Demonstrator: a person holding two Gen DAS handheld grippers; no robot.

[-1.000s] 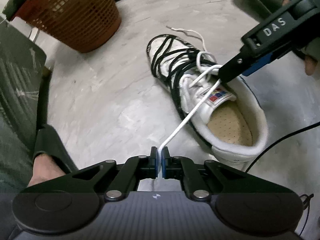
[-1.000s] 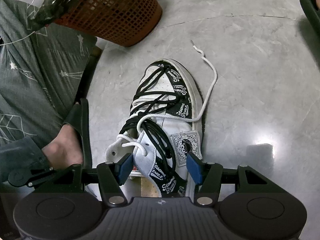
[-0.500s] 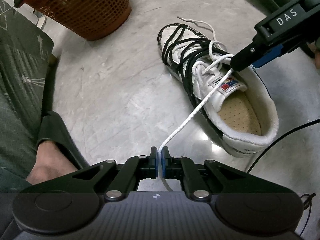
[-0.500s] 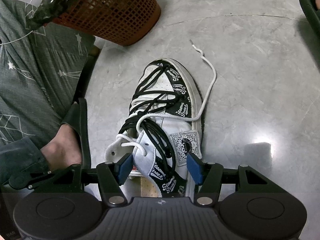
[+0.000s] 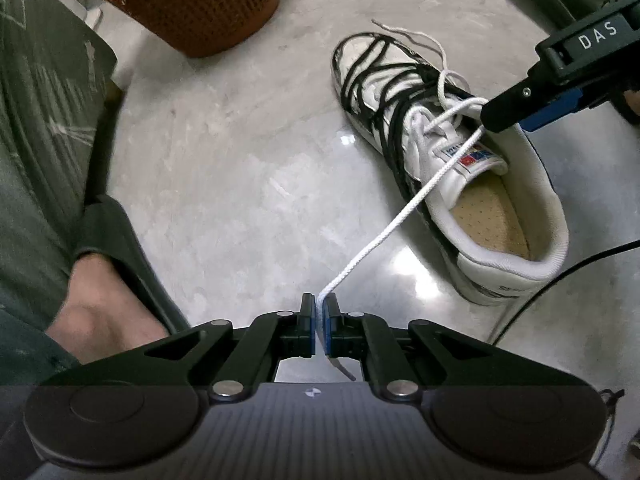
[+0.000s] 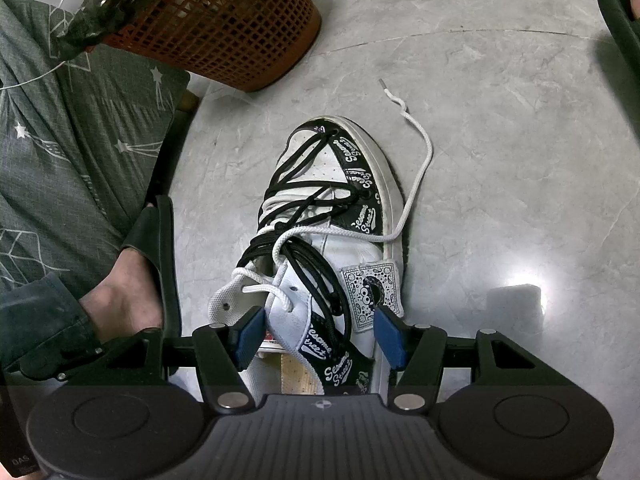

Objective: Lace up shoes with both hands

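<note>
Left gripper (image 5: 319,312) pinches the white lace (image 5: 404,216), taut up to the shoe (image 5: 492,216) on the floor; right gripper (image 6: 316,336) is spread wide astride the tongue, gripping nothing. Risk: a harder pull may drag the unpinned shoe or slip the lace from the pads (judgement only). Orange basket (image 6: 224,28) and sandalled foot (image 5: 104,300) crowd the left; a black cable (image 5: 560,272) lies beside the heel.
</note>
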